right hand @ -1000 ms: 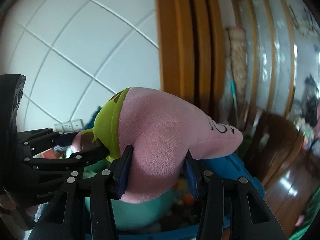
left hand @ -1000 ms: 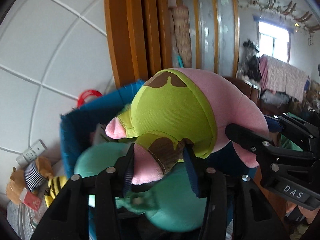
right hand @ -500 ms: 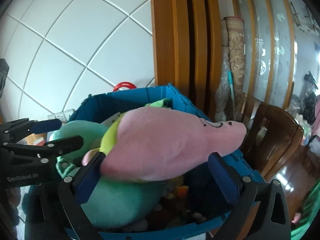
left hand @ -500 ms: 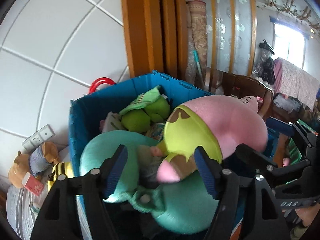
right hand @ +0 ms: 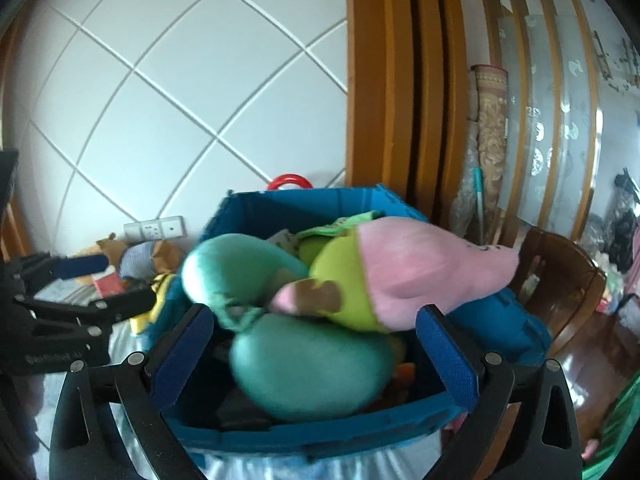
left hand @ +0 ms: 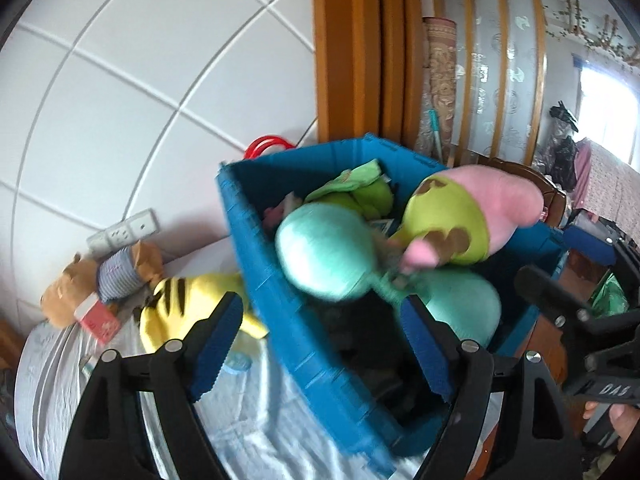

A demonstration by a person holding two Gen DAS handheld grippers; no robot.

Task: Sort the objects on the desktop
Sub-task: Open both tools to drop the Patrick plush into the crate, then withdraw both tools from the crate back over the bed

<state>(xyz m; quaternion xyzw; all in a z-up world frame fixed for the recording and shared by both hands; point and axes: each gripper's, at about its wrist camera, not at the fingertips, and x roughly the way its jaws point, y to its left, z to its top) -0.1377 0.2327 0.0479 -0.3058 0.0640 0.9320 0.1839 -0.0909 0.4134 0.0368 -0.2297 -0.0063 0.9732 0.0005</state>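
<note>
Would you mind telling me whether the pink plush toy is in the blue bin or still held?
In the bin. The pink plush toy lies atop the toys in the blue bin, and both tongs, left and right, are open and empty.

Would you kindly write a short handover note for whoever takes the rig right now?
Left gripper: open, empty.
Right gripper: open, empty.
Pink plush lies in the blue bin, on the teal pillow, its tip over the rim.
Done: pink plush binned.
Left: yellow striped plush, brown plush and a small red box lie on the cloth left of the bin.
</note>
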